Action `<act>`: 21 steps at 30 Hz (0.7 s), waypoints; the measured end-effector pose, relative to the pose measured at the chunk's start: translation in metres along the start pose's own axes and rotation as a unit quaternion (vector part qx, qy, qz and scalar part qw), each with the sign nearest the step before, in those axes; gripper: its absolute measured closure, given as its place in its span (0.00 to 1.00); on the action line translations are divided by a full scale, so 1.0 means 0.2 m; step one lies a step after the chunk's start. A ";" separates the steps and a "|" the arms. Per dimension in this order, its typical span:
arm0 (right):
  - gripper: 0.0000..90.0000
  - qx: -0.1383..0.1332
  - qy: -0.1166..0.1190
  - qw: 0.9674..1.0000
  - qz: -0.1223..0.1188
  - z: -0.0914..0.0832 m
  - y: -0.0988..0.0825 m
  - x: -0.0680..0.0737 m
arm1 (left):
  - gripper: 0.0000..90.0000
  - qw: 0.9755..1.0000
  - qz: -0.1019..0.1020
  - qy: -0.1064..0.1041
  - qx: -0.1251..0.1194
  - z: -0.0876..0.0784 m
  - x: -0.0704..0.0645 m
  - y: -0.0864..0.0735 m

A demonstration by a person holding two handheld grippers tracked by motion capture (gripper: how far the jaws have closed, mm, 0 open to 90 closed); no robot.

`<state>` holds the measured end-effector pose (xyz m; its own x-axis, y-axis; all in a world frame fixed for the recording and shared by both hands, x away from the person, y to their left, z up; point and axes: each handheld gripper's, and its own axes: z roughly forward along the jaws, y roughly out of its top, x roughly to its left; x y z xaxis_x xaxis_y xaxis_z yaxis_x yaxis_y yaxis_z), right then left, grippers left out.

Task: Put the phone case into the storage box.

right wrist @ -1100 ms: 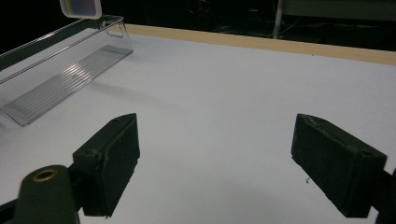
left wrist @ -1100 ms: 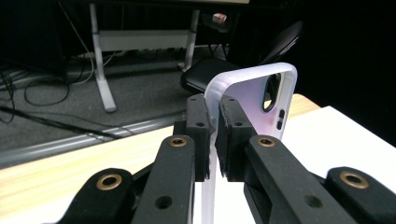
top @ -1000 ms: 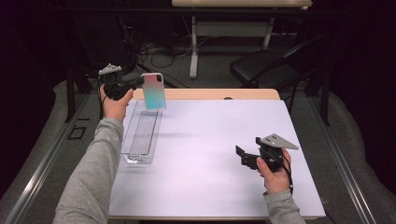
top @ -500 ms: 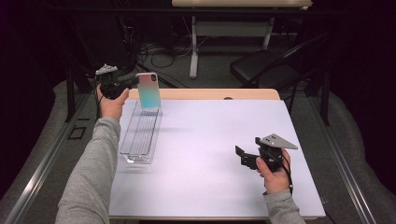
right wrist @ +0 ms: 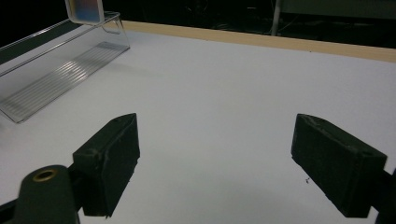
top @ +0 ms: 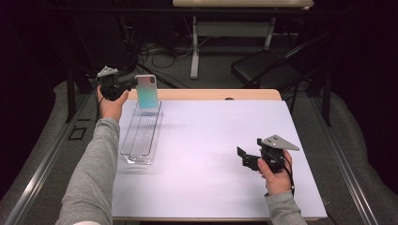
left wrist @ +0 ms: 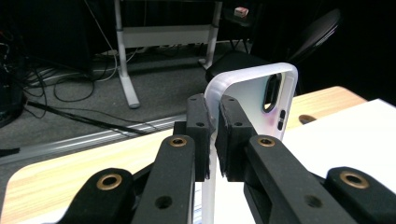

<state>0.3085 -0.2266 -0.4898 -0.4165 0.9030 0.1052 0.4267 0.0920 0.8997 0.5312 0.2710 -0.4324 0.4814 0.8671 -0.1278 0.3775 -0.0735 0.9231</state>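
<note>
Phone case [top: 147, 93], rounded at the corners and shaded from pale pink at the top to teal lower down, hangs upright over the far end of the clear tray [top: 141, 133], pinched along one edge by the left gripper [top: 131, 84]. From above, the case's coloured back and the ribbed floor of the long, transparent tray are plain. The left gripper view gives instead the case's frosted white rim [left wrist: 261, 93], its oval camera cut-out and side button slots, with the black pads of that gripper [left wrist: 212, 135] pressed on the thin wall. Well to the right of the tray, the right gripper [top: 248, 158] rests low on the white tabletop [top: 211, 140], its blocky black pads spread wide with nothing between them; the right gripper view [right wrist: 215, 168] shows the tray's glossy wall [right wrist: 60, 70] and the case's lower edge [right wrist: 85, 11].
</note>
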 end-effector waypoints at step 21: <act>0.17 0.005 -0.002 1.000 -0.002 0.01 -0.01 0.00 | 0.94 1.000 0.010 -0.001 -0.001 0.11 0.06 -0.09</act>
<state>0.3096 -0.2258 -0.4929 -0.4143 0.9046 0.1005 0.4334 0.0990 0.8957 0.5475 0.2721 -0.4586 0.4902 0.8646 -0.1106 0.3668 -0.0895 0.9260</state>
